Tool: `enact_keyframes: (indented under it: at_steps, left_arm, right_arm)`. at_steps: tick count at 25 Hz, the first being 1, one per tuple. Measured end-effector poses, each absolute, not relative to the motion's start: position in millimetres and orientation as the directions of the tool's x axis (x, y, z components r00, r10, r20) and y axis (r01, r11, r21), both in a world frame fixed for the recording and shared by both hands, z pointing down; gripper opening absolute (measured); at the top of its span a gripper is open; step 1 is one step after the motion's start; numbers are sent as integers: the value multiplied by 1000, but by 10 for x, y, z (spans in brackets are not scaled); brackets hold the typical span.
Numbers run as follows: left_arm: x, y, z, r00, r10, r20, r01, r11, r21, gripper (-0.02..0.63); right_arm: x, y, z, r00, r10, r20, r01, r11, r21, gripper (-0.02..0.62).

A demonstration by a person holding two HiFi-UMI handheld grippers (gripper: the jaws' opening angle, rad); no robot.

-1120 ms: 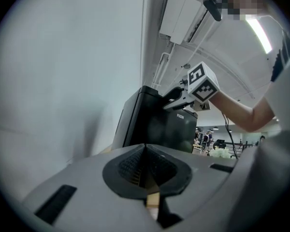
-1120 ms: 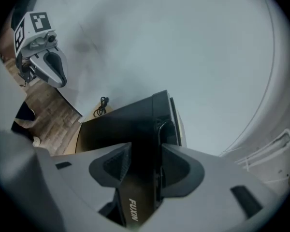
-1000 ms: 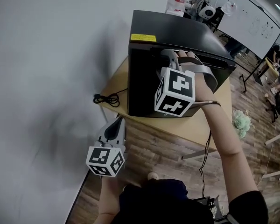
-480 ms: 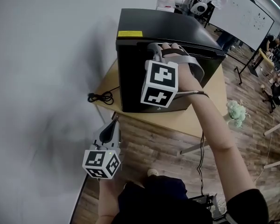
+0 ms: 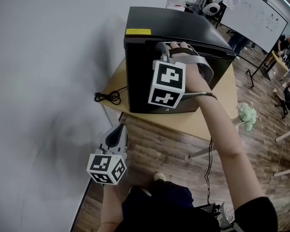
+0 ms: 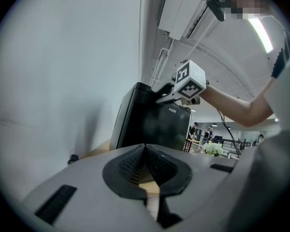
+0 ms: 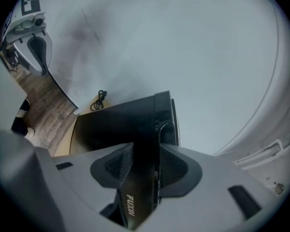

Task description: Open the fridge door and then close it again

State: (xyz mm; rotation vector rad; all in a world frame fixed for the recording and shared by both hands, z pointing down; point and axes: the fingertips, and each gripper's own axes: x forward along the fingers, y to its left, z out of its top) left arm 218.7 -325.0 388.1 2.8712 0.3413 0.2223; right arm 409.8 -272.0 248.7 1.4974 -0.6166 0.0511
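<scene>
right gripper jaws just been closing, fridge door edge between them

Table: standing against the wall on the wooden floor.
Cable: lying coiled at the table's nine o'clock edge.
Whiteboard: standing far off at one o'clock.
Green bunch: showing at three o'clock, beside the table.

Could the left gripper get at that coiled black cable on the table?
Probably: the left gripper, jaws shut, hangs by the light wooden table's corner, and nothing stands between it and the coiled black cable.
</scene>
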Motion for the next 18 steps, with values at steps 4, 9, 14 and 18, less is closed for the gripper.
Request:
enact_keyframes:
  at_steps: [4,9,14,18]
  left_arm:
    - [2131,-3269,3888,962,243,125,205,-943,261,8]
    - [2096,-3279,3896,961,244,129,203,-943,265,8]
    - [2055,-3343,3872,963,240,124,200,-942,270,8]
    - [2027,-3355,3839,964,238,118,201,-944,263,8]
  right_arm:
    - [4089,-2717,2475,852,-337,401,-392,100,915,144]
    - [4095,-2713,2475,851,-330,407,-398,98,912,137]
    - [3900,-2692,2464,840,-333,429,-413,122,903,130]
    - [3513,-2538,2457,820,-377,430,-402,154,903,137]
